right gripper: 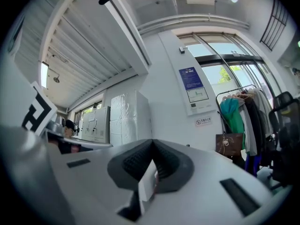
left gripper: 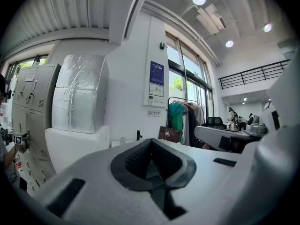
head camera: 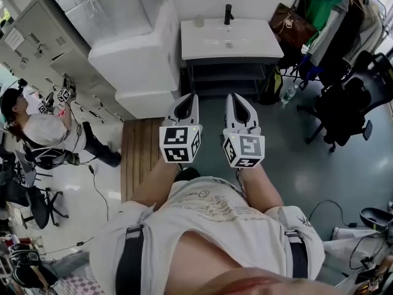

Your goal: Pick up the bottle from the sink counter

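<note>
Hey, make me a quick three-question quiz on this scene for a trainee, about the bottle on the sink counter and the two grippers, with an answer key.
1. True or false: the left gripper is holding the bottle.
2. Pick one: in the head view, the bottle stands on the sink counter
A. left of the black faucet
B. right of the faucet
C. down in the basin
3. Fill in the blank: the jaws of the left gripper and the right gripper are both ____, with nothing held.

Key
1. False: both grippers are held in front of the person, well short of the counter.
2. A
3. shut
</note>
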